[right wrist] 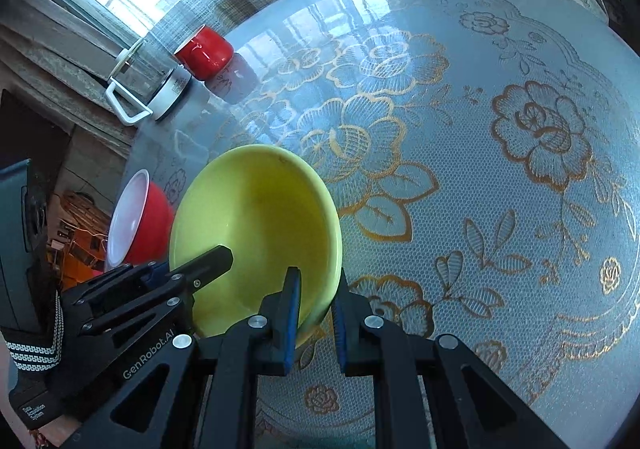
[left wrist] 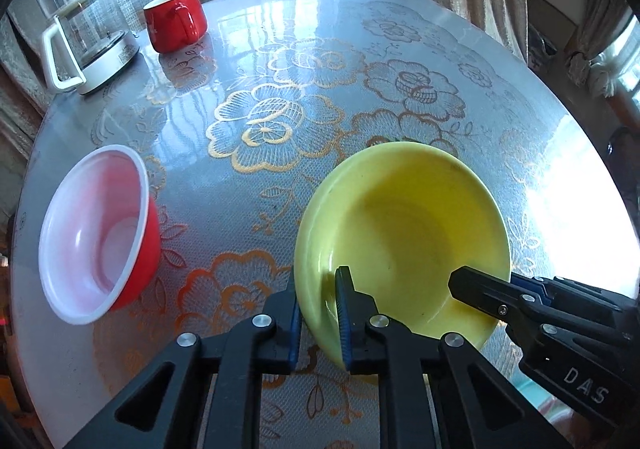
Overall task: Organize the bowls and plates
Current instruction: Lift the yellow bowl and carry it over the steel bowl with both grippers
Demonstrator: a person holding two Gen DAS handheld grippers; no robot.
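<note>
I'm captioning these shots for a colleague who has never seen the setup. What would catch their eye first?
The yellow bowl at the near edge of the floral-patterned round table, with the left gripper and right gripper each clamped on its rim from opposite sides. Left of it sits a red bowl with a white inside; a red mug stands at the far edge.

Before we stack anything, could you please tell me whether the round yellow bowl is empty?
Empty: the round yellow bowl shows only its bare glossy inside in both views, nothing lying in it.
</note>
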